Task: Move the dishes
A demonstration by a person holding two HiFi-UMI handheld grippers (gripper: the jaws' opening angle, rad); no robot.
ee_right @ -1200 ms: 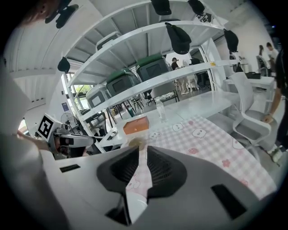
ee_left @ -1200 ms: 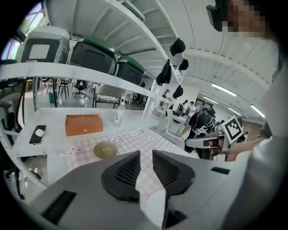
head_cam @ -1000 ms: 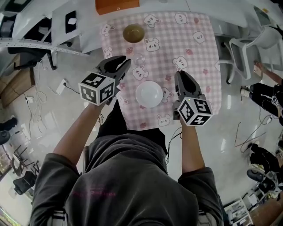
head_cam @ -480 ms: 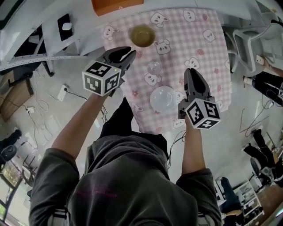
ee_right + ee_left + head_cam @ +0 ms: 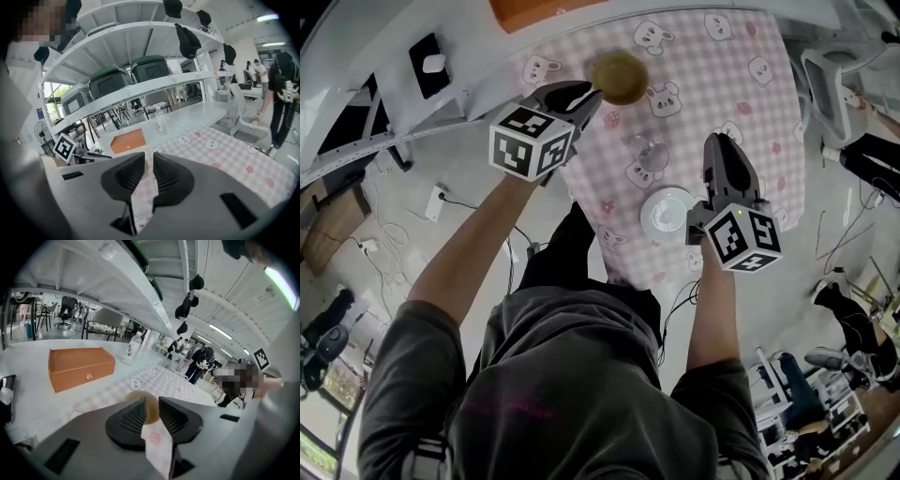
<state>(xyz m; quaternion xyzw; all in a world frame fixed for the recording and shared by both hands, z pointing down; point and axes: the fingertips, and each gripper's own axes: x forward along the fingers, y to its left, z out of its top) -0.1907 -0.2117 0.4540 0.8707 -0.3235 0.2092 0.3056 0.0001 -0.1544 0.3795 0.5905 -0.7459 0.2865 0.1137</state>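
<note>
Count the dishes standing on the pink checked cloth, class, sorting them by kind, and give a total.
brown bowl: 1
clear glass: 1
white bowl: 1
Total: 3

**Partly out of sight**

Your left gripper (image 5: pixel 152 403) hides most of the brown bowl (image 5: pixel 151 414). In the head view the top edge cuts off the orange box (image 5: pixel 546 11), and your right gripper (image 5: pixel 723 145) covers the right rim of the white plate (image 5: pixel 664 214).
</note>
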